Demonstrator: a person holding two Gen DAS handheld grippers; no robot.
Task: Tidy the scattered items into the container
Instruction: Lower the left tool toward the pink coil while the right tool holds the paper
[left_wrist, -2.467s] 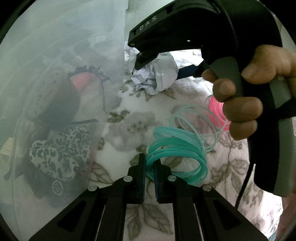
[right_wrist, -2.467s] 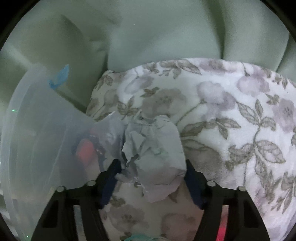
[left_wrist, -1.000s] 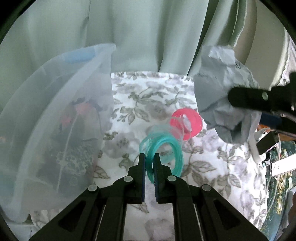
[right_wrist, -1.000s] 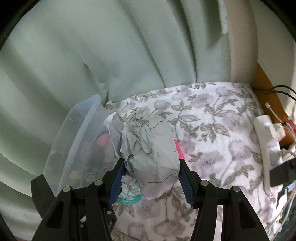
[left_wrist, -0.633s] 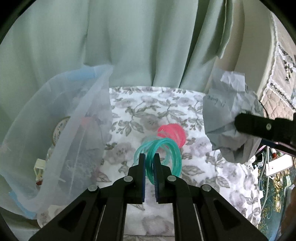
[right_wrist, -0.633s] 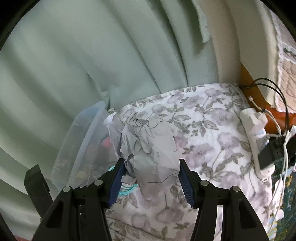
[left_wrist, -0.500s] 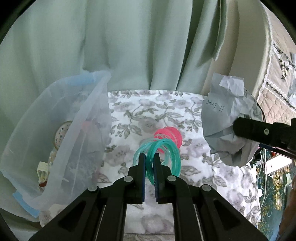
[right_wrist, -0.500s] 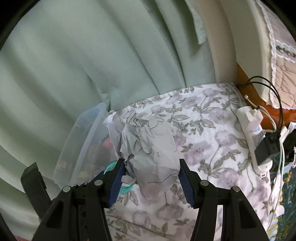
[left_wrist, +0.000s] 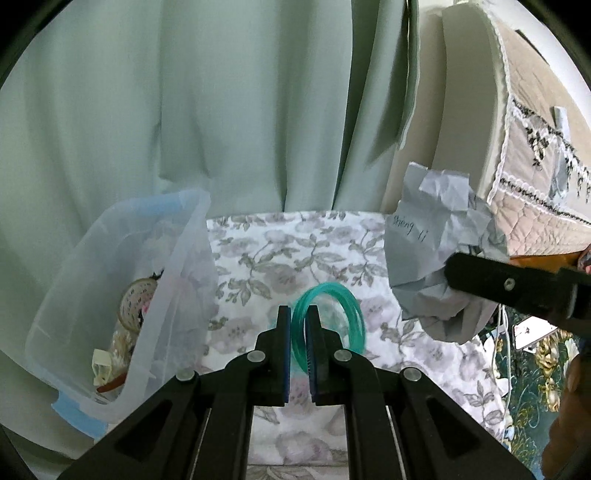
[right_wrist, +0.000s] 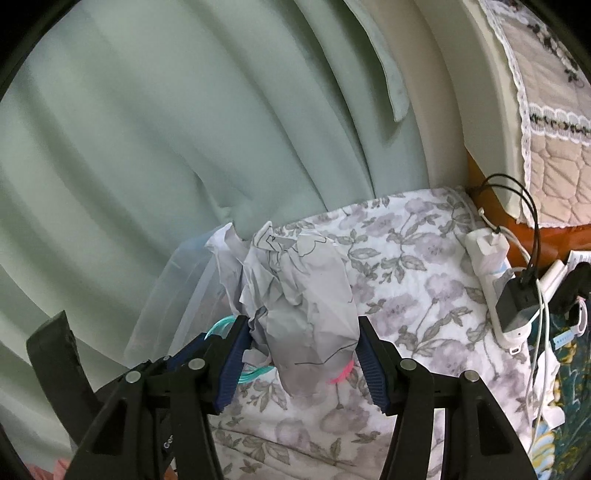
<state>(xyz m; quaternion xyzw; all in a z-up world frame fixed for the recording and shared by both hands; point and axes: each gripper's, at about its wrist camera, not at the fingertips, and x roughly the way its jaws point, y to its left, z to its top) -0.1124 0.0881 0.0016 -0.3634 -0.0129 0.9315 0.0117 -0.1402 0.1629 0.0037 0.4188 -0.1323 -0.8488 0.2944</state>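
Clearly both loads are light: the left claw (left_wrist: 298, 334), nearly closed, pinches the springy teal coil (left_wrist: 327, 314) at mid-frame, while the right claw (right_wrist: 300, 341), jaws wide, squeezes the crumpled paper (right_wrist: 301, 299). Hold gently; paper crushes. The container (left_wrist: 110, 258), lower left, probably suits both.

A floral bedspread (left_wrist: 266, 254) fills the lower middle of both views. On it, at the left, sits a clear plastic bin (left_wrist: 110, 236) (blue latches), and a pink ring (right_wrist: 341, 373) lies mid-frame.
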